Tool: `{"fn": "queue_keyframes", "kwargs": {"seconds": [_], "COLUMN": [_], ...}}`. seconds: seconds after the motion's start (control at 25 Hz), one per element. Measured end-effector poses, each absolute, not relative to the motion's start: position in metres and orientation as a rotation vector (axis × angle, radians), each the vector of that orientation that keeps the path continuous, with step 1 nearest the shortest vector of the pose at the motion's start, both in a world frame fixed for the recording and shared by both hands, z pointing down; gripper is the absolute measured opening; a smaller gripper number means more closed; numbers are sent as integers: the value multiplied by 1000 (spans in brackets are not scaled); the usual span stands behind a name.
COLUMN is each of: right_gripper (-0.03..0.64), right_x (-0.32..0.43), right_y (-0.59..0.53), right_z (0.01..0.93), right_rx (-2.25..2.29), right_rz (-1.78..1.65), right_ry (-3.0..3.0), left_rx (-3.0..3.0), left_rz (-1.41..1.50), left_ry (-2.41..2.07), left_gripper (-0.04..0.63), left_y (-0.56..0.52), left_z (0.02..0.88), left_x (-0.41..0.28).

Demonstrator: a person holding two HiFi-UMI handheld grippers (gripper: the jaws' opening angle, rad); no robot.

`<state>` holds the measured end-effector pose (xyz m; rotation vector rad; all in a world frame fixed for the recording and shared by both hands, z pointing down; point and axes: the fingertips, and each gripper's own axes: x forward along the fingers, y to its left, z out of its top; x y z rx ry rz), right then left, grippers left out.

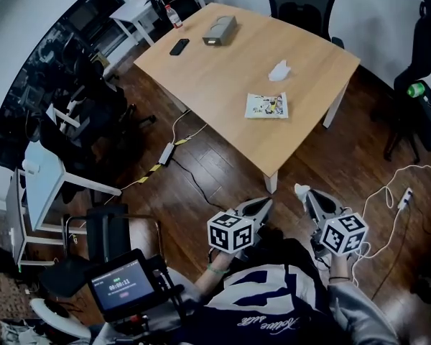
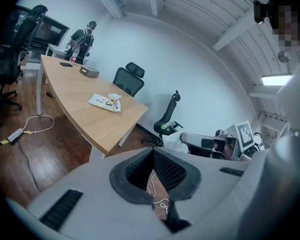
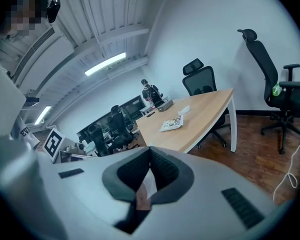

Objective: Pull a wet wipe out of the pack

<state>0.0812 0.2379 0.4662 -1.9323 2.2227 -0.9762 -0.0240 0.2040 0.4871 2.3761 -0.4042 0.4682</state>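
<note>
The wet wipe pack (image 1: 266, 106) lies flat on the wooden table (image 1: 223, 77), near its right front edge; it also shows small as the pack (image 2: 105, 102) and the pack (image 3: 172, 124). A crumpled white wipe (image 1: 279, 70) rests just beyond it. Both grippers hang well short of the table, above the floor close to the person's body. My left gripper (image 1: 264, 203) (image 2: 153, 150) is shut with nothing between its jaws. My right gripper (image 1: 302, 191) (image 3: 150, 148) is also shut; a small white patch shows at its tip, and I cannot tell what it is.
A grey box (image 1: 220, 30), a black phone (image 1: 179, 47) and a bottle (image 1: 174, 16) sit at the table's far end. Office chairs (image 1: 299, 2) (image 1: 424, 49) stand behind and to the right. White cables (image 1: 395, 192) and a power strip (image 1: 165, 153) lie on the floor.
</note>
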Motion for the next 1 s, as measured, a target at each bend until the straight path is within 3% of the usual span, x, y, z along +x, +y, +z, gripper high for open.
{"fn": "queue_keyframes", "kwargs": {"seconds": [1.0], "right_gripper": [-2], "right_x": [71], "right_y": [233], "right_z": [458], "right_rx": [-1894], "right_rz": [-901], "right_ry": [2254], "left_rx": [2637], "left_rz": [526], "left_ry": [-394], "left_gripper": [3], "left_y": [210], "left_z": [471], "left_x": [-11]}}
